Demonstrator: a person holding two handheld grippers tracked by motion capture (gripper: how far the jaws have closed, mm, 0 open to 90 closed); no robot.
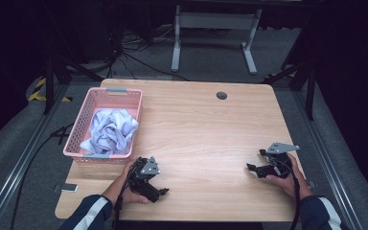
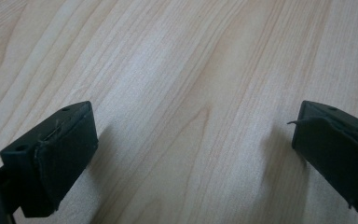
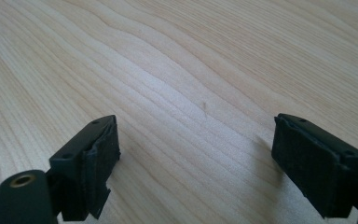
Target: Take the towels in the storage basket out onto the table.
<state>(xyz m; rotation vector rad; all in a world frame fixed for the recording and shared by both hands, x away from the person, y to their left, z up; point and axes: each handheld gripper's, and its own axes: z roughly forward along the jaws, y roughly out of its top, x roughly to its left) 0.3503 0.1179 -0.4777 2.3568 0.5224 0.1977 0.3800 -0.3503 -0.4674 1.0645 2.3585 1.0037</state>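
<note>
Two black two-jaw grippers rest low on our light wooden table [image 1: 206,129], both with jaws spread wide and nothing between them: the left gripper [image 1: 162,192] at seven o'clock, the right gripper [image 1: 252,167] at four. At ten o'clock our pink plastic basket [image 1: 79,136] holds the crumpled white cloth [image 1: 110,129], nearest the left gripper.

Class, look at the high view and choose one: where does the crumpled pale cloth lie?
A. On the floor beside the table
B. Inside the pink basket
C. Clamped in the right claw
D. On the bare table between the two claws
B: the crumpled pale cloth sits within the walls of the pink basket at the table's left edge.
</note>
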